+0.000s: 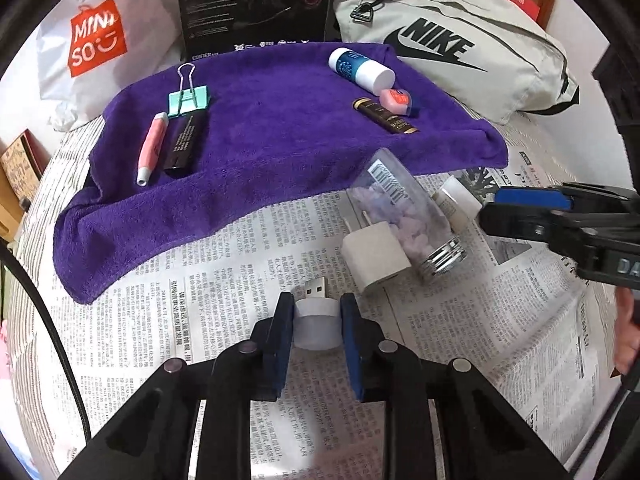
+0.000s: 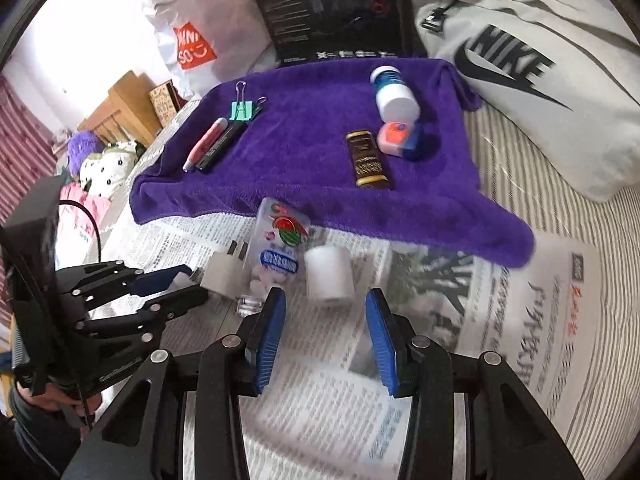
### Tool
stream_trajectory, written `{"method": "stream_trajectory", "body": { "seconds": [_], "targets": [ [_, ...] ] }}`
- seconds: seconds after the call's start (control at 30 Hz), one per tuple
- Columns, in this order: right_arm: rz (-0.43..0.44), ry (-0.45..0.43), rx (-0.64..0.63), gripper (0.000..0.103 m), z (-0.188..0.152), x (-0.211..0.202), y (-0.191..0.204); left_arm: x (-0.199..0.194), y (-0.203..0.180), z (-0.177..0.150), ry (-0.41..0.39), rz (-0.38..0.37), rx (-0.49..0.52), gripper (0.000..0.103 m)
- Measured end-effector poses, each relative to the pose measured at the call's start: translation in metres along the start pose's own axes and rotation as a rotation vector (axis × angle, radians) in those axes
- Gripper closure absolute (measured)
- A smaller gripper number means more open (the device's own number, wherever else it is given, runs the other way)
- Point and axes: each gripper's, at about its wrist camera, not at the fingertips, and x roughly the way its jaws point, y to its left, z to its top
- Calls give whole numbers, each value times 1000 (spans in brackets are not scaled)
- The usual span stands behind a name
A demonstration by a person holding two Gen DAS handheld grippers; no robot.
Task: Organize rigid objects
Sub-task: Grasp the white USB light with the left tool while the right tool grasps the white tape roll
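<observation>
Purple towel (image 1: 280,128) at the back holds the sorted items; newspaper (image 1: 200,320) in front holds the rest. Left claw (image 1: 316,320) is clamped on the white USB light (image 1: 316,326), low over the paper; lifting it straight should clear the charger (image 1: 374,260). Right claw (image 2: 326,336), jaws apart, faces a white tube (image 2: 330,276) and should center before closing.

Fuzzy purple cloth towel (image 1: 280,140), matt printed newspaper (image 1: 240,264).
</observation>
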Motion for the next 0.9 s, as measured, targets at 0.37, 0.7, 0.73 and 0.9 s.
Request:
{"method": "stream_trajectory", "body": {
  "seconds": [0.37, 0.7, 0.73, 0.9],
  "targets": [
    [-91, 27, -101, 74, 11, 35, 12, -1, 5, 1, -11, -27, -13, 80],
    [-137, 38, -104, 74, -9, 11, -1, -4, 16, -4, -20, -19, -20, 81],
    [-146, 40, -105, 74, -11, 11, -2, -4, 19, -4, -21, -17, -24, 81],
    [-160, 27, -100, 74, -21, 11, -6, -2, 20, -2, -26, 10, -14, 81]
  ]
}}
